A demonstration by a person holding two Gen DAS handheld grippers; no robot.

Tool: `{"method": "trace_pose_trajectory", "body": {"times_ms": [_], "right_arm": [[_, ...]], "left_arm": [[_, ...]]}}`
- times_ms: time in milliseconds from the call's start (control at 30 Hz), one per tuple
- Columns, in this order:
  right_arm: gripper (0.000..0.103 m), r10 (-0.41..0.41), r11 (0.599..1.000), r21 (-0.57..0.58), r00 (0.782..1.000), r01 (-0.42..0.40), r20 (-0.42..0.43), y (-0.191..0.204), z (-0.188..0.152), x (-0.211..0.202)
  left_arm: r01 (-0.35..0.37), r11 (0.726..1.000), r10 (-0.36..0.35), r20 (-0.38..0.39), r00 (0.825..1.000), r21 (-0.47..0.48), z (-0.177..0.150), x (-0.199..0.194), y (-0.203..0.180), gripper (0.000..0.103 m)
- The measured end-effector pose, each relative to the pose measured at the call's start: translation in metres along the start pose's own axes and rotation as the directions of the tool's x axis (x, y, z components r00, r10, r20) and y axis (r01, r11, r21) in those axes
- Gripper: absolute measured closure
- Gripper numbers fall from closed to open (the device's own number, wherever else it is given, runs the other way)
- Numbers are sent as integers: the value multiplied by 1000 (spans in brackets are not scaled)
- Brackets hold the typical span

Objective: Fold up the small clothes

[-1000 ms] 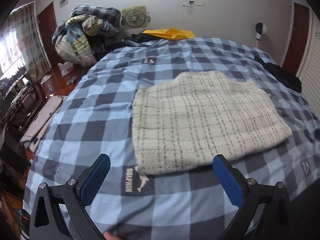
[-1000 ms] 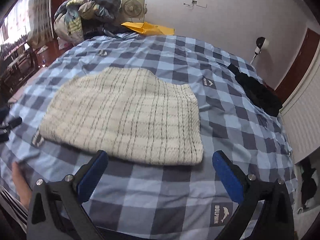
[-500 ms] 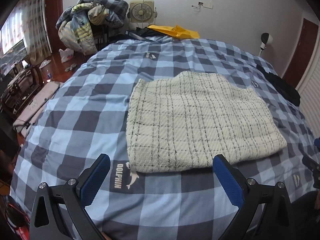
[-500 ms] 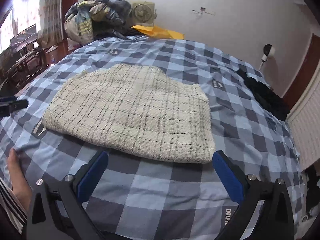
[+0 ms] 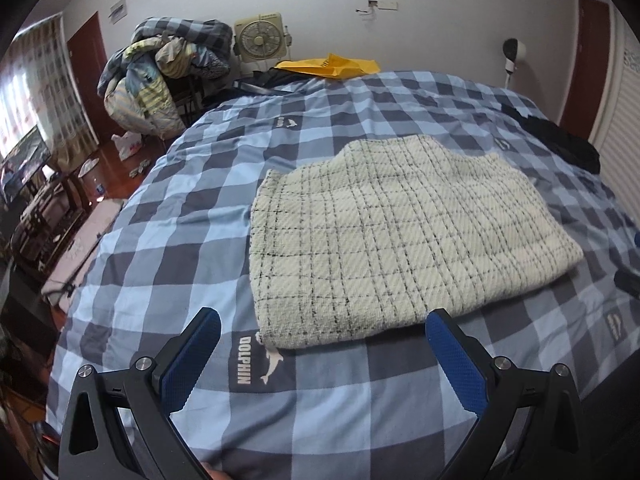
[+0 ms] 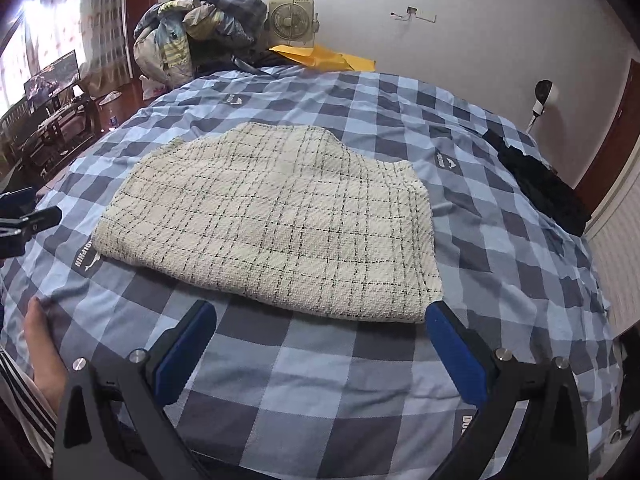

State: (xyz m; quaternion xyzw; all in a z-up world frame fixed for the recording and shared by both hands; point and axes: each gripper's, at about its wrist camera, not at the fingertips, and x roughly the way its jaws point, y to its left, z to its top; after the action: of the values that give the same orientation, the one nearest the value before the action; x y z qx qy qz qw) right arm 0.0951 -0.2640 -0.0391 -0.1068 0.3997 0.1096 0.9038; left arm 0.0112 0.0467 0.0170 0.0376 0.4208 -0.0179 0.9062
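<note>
Bedroom setting: our work surface is a bed covered by a blue and grey checked duvet printed with "DOLPHIN" logos.

Our left gripper has its blue-padded fingers spread wide, holding nothing, raised over the near part of the duvet. Our right gripper is likewise spread wide and empty; its right pad sits at the near right corner of the garment in that view, though whether it touches the fabric we cannot tell.

At 12 o'clock from both grippers, just beyond the fingertips, lies the cream sweater with thin black checks, folded into a flat, roughly rectangular block on the duvet. Its near left corner rests beside a logo patch.

In the right wrist view, our left hand shows at 8 o'clock, resting on the duvet edge, with the left gripper's dark frame above it at 9 o'clock.

Further out, at 2 o'clock, a black garment lies near the right edge of the bed. At 12 o'clock, beyond the far edge, we note a yellow bag and a box fan against the white wall. At 11 o'clock stands a heap of bedding and clothes, with a monitor at 10 o'clock by the curtained window.
</note>
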Motion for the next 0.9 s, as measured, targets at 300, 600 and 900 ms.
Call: {"method": "trace_pose_trajectory", "body": {"times_ms": [300, 600, 900], "right_arm": [[1, 9, 1000, 18, 1000, -9, 9, -3, 1, 0], [1, 12, 1000, 21, 1000, -12, 9, -3, 1, 0], [1, 15, 1000, 24, 1000, -15, 9, -4, 1, 0]], "left_arm": [[-15, 999, 14, 24, 1000, 40, 0, -4, -9, 0], [-13, 999, 13, 16, 1000, 29, 0, -2, -8, 0], [-18, 999, 17, 18, 1000, 45, -1, -1, -12, 0]]}}
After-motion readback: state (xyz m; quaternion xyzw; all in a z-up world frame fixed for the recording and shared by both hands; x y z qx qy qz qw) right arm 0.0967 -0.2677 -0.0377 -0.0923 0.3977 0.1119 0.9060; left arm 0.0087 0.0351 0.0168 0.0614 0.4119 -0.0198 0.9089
